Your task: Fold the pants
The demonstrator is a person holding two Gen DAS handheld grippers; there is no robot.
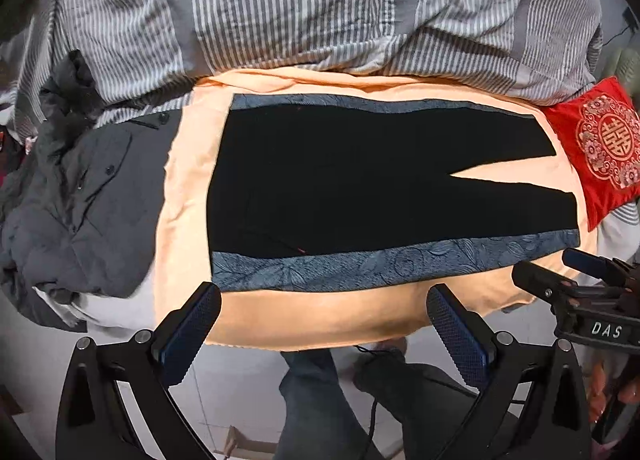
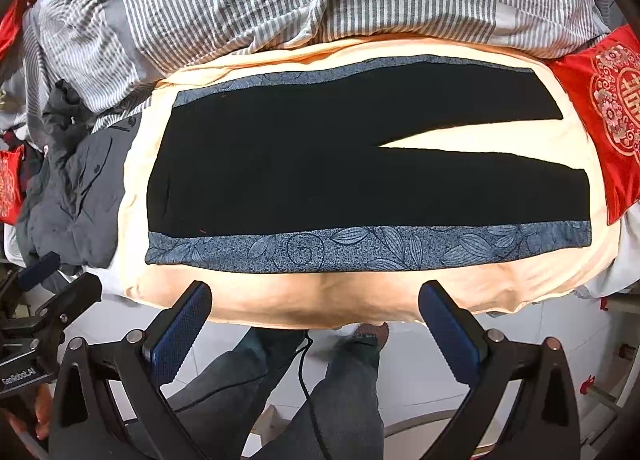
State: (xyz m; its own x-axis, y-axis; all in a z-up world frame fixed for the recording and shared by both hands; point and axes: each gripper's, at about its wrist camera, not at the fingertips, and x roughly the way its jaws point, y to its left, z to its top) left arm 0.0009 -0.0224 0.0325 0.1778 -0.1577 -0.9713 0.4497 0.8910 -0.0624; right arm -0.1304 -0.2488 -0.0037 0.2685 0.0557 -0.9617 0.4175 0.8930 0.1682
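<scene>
Black pants (image 1: 352, 179) with blue leaf-patterned side bands lie flat and spread on a peach sheet (image 1: 320, 316), waist to the left and both legs pointing right with a narrow gap between them. They also show in the right wrist view (image 2: 320, 175). My left gripper (image 1: 324, 292) is open and empty, just in front of the pants' near band. My right gripper (image 2: 316, 292) is open and empty, in front of the near band too. It appears at the right edge of the left wrist view (image 1: 576, 272).
A striped grey duvet (image 1: 320, 3) is bunched behind the pants. A dark grey jacket (image 1: 80, 203) lies heaped at the left. A red embroidered cushion (image 1: 600, 147) lies at the right. The person's legs (image 2: 320, 392) stand on the tiled floor in front of the bed edge.
</scene>
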